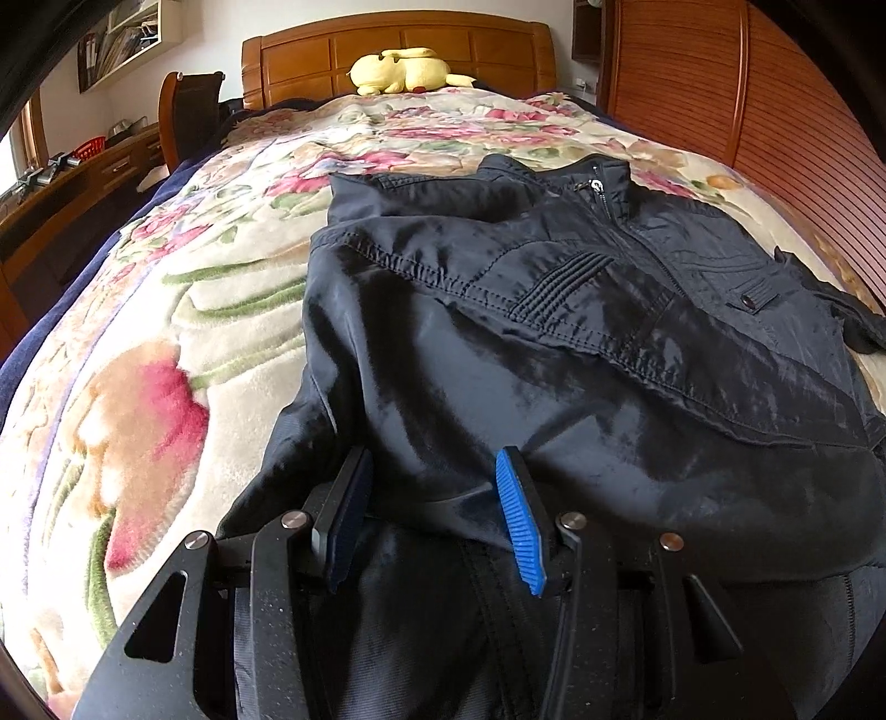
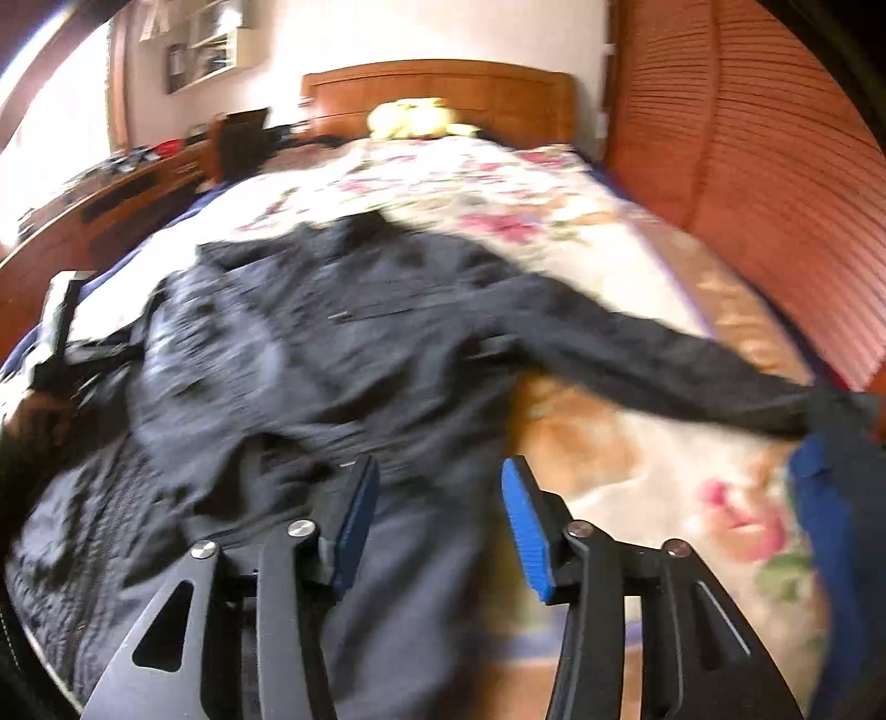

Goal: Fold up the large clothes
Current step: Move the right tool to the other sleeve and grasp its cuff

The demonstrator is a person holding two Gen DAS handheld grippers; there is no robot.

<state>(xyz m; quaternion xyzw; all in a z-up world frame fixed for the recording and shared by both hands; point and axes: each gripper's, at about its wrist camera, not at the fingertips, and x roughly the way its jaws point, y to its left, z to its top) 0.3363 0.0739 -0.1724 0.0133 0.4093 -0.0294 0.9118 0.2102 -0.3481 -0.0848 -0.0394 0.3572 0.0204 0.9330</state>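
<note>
A black zip-up jacket lies front up on a floral blanket, collar toward the headboard. My left gripper is at the jacket's near hem, and bunched fabric fills the gap between its blue pads. The right wrist view is blurred. There my right gripper hangs open above the jacket, its pads touching nothing. One sleeve stretches out to the right across the blanket.
A yellow plush toy rests against the wooden headboard. A slatted wooden wall runs along the bed's right side. A desk and a chair stand to the left. Dark blue cloth shows at the right edge.
</note>
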